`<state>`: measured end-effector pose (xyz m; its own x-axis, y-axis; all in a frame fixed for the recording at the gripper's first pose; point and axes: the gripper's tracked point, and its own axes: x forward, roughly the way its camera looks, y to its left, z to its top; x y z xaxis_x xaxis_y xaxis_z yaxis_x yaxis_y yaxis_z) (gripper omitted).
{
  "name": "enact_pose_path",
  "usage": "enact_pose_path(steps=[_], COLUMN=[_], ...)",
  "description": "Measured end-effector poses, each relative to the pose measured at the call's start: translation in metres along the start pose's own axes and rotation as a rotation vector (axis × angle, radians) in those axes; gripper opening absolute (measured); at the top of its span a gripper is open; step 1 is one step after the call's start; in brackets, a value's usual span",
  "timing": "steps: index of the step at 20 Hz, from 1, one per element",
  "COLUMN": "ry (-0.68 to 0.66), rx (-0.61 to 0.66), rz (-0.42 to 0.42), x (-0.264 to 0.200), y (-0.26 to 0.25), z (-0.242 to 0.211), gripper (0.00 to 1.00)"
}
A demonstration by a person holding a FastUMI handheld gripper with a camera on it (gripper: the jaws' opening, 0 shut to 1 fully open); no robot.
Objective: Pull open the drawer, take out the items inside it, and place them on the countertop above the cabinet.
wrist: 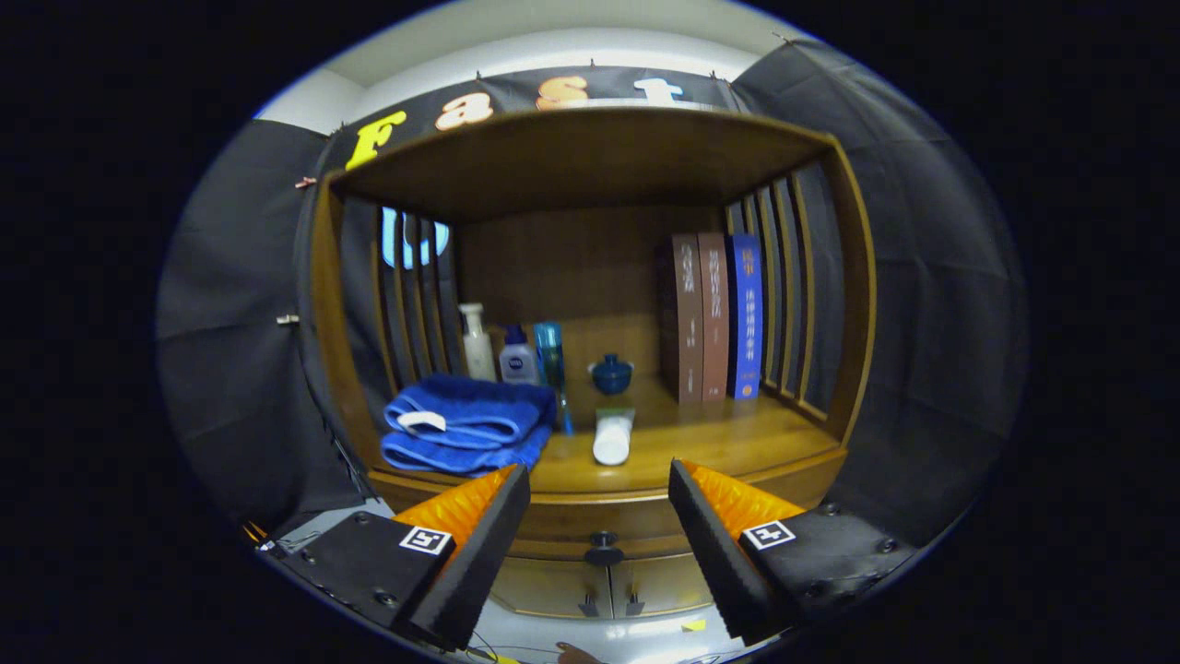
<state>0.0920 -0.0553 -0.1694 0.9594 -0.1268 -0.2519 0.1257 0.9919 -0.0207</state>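
Observation:
My gripper (599, 484) stands open in front of a wooden cabinet, with nothing between its fingers. The drawer (604, 526) sits shut just under the countertop, its dark round knob (603, 550) low between my fingers. On the countertop (737, 443) beyond the fingertips lies a white tube (613, 435) pointing toward me. A folded blue towel (466, 422) rests left of it, just past my left finger. The drawer's inside is hidden.
At the back of the countertop stand a white pump bottle (477, 341), a small white bottle (518, 358), a teal bottle (549, 355) and a dark blue lidded cup (611, 373). Three upright books (712, 315) lean at the right. Two lower doors (608, 586) sit beneath the drawer.

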Motion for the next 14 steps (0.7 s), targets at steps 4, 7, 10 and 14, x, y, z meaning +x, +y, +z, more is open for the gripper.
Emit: enact_pose_path(steps=[4,7,10,14], ry=[-0.11,-0.151,-0.179,-0.192], rx=[-0.029,-0.056,-0.059,-0.045], rz=[0.004,0.006,0.015,0.02], x=[-0.055,-0.09,-0.114,-0.132], y=[0.009,0.015,0.018,0.017], z=[0.064,0.092,0.106,0.112], gripper=[0.99,0.98,0.98,0.98])
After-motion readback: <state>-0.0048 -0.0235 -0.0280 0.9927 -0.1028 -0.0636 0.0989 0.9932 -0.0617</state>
